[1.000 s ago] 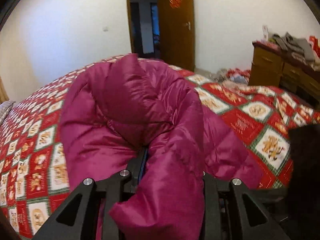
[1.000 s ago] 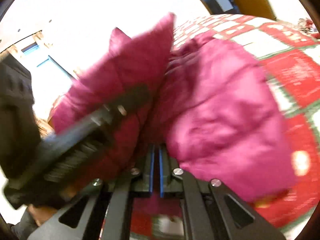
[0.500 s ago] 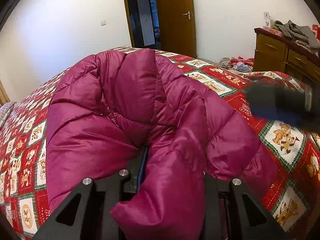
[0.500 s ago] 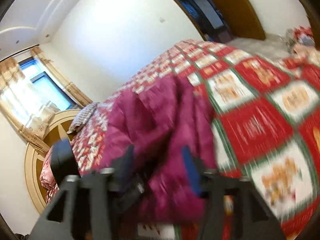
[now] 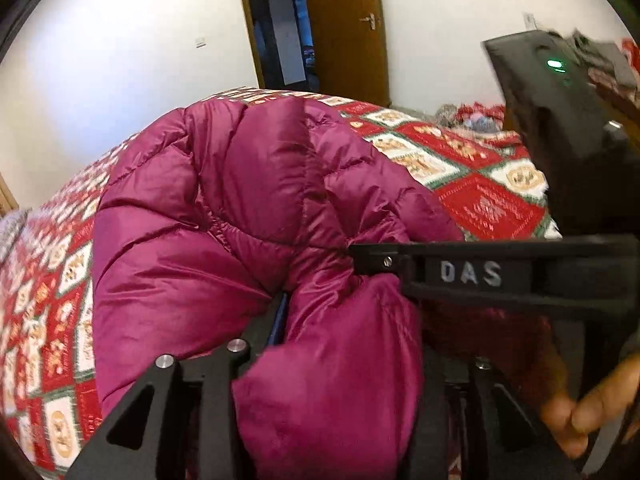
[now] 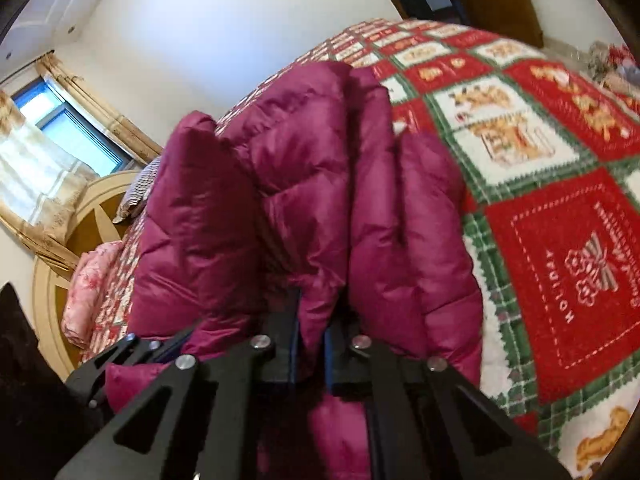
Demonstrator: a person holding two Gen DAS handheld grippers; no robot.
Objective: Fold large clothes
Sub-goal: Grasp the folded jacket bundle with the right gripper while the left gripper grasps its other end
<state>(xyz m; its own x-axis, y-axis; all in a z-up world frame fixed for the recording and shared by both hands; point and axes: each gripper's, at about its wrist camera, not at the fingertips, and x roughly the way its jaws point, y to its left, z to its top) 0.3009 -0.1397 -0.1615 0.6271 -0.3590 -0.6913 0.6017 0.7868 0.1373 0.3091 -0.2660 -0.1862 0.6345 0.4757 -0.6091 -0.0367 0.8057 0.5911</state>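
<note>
A magenta quilted down jacket (image 5: 248,216) lies bunched on a bed with a red, green and white bear-pattern quilt (image 5: 488,200). My left gripper (image 5: 280,316) is shut on a thick fold of the jacket, which bulges over its fingers. The right gripper's body (image 5: 472,272), marked DAS, reaches in from the right and touches the same bundle. In the right wrist view the jacket (image 6: 312,200) fills the middle, and my right gripper (image 6: 310,344) has a fold of it pinched between its blue-lined fingers (image 6: 294,344).
An open wooden door (image 5: 344,28) and dark doorway stand behind the bed. A hand (image 5: 592,408) holds the right gripper at lower right. A round wooden headboard (image 6: 72,248), pink pillow (image 6: 96,280) and curtained window (image 6: 60,128) lie at the bed's far end.
The right gripper let go, swung round and closed on the jacket again beside my left gripper. The left gripper kept its hold and lowered the bundle slightly.
</note>
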